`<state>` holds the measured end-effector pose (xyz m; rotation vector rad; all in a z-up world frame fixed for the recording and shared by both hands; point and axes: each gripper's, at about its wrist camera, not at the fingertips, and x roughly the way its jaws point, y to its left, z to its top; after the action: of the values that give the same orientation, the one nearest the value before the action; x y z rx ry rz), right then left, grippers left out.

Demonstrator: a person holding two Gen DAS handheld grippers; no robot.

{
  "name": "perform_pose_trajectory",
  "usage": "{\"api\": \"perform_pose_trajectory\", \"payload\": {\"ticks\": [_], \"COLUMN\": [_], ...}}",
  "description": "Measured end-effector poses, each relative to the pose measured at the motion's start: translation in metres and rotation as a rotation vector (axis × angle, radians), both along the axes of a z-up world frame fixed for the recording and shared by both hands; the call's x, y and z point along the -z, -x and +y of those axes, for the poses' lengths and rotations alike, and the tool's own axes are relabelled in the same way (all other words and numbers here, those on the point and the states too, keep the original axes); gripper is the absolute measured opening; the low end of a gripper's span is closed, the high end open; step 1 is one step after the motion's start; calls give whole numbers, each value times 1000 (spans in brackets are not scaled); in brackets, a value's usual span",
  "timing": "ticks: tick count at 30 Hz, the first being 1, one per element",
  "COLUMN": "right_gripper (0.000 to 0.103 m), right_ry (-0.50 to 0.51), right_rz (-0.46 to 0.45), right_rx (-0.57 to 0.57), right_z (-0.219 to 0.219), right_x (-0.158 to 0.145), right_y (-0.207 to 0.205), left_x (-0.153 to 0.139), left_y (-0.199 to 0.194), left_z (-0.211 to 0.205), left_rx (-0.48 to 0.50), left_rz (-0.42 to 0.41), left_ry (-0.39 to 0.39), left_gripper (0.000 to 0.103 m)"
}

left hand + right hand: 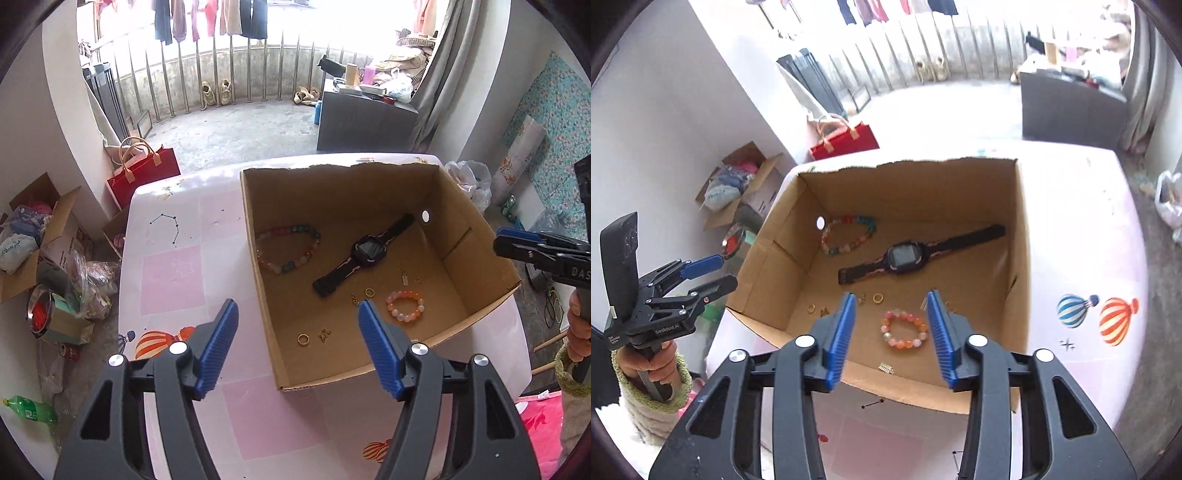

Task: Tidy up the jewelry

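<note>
Cardboard box (369, 192), open-topped with a torn far rim, sits on a pink patterned table (177, 273). Left wrist view: inside lie a black watch (364, 254) laid flat, a multicoloured bead bracelet (288, 249), an orange-pink bead bracelet (405, 303), gold rings (303, 339) and small gold charms. Left gripper (297, 328) hangs above the box's near-left wall, jaws wide apart, holding nothing. "DAS" reads on the other tool at right.

Right wrist view: right gripper (892, 325) is open and empty, the orange-pink bracelet (904, 329) visible between its fingers on the box floor, untouched. "GenRobot.AI" is printed on the left gripper (713, 273).
</note>
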<state>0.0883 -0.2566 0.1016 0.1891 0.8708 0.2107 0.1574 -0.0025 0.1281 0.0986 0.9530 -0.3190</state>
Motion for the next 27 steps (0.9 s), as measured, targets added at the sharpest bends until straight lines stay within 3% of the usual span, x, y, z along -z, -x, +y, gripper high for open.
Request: {"api": "perform_pose_trajectory", "payload": {"ticks": [4, 7, 11, 15, 17, 19, 22, 24, 25, 27], "right_gripper": [71, 84, 90, 90, 90, 90, 79, 60, 55, 51], "right_ry": [36, 52, 63, 95, 84, 17, -163, -241, -272, -232], "right_rz": [-105, -129, -105, -99, -108, -83, 2, 59, 74, 72], "right_rx": [106, 197, 249, 270, 280, 299, 284, 263, 244, 244], "right_z": [2, 3, 5, 0, -13, -33, -59, -65, -64, -60], "right_x": [-10, -5, 10, 23, 28, 39, 61, 76, 79, 78], "right_y": [32, 51, 63, 64, 57, 45, 22, 12, 10, 11], "left_x": [-8, -11, -8, 1, 10, 20, 42, 55, 60, 61], "left_y": [19, 32, 45, 49, 41, 29, 8, 2, 0, 2], "left_z": [-9, -13, -18, -21, -17, -6, 8, 6, 3, 1], "left_rx": [-27, -64, -88, -50, -89, -138, -157, -137, -124, -109], "left_rz": [-71, -119, -128, -146, -127, -103, 16, 76, 97, 111], "left_ry": [-4, -4, 16, 12, -12, 18, 137, 171, 178, 227], "left_gripper": [85, 97, 98, 98, 98, 98, 98, 98, 97, 97]}}
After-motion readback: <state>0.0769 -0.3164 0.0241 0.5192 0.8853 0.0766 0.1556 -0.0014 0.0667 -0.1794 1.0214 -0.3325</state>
